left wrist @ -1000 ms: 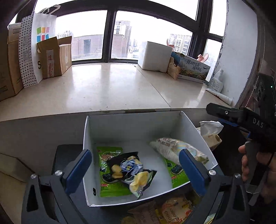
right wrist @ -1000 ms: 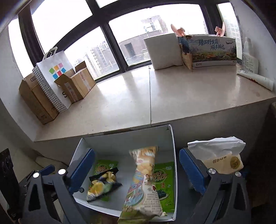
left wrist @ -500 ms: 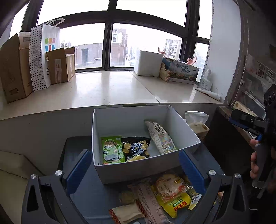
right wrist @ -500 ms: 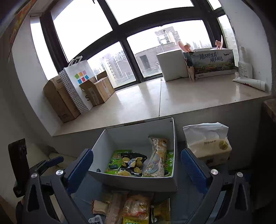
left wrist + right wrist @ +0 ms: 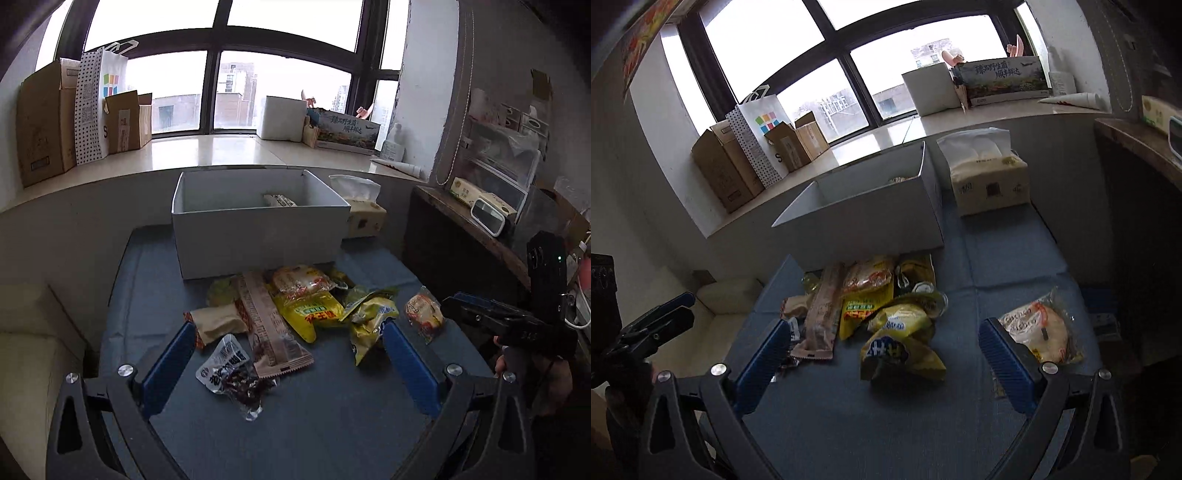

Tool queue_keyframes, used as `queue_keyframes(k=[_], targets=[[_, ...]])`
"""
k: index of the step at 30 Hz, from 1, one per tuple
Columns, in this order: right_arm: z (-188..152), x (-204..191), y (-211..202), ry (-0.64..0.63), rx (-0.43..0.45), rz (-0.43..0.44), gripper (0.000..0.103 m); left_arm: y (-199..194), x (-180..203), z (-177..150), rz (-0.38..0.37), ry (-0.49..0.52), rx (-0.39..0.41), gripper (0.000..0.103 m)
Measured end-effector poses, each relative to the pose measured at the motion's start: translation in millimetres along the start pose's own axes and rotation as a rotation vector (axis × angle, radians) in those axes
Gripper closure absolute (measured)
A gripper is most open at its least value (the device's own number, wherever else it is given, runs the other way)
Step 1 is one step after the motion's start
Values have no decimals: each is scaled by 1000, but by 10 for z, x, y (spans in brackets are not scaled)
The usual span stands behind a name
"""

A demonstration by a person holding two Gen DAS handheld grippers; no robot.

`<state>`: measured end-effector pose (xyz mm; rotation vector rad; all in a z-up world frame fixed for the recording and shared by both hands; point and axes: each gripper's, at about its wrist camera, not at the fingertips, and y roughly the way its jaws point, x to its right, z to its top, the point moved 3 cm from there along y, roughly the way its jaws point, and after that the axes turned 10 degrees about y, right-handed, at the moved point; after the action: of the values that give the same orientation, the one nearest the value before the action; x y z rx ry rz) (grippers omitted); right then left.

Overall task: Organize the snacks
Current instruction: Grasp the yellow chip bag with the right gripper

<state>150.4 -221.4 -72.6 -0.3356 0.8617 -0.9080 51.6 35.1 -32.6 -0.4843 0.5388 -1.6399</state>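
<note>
A white box stands at the far side of the blue table; it also shows in the right wrist view. A snack packet's end shows inside it. Several loose snack packets lie in front of it: a long pink one, a yellow one, a clear one with dark contents, a crumpled yellow bag and a lone bun packet to the right. My left gripper is open and empty above the pile. My right gripper is open and empty over the crumpled bag.
A tissue box stands right of the white box. Cardboard boxes and a dotted paper bag stand on the window sill. A dark shelf with clutter lies to the right. A cream cushion sits left of the table.
Both grippers have pulled back from above the white box toward the near side of the table. The loose snack pile has come into view. Both stay open and empty.
</note>
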Motion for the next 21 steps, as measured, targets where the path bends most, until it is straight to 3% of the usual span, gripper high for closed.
queue_keyframes(k=[8, 21], targets=[[-172, -49, 182, -70, -11, -71, 0, -113, 30, -275, -2, -40, -30, 0], [-232, 3, 941, -135, -183, -171, 0, -93, -98, -412, 46, -68, -45, 0]])
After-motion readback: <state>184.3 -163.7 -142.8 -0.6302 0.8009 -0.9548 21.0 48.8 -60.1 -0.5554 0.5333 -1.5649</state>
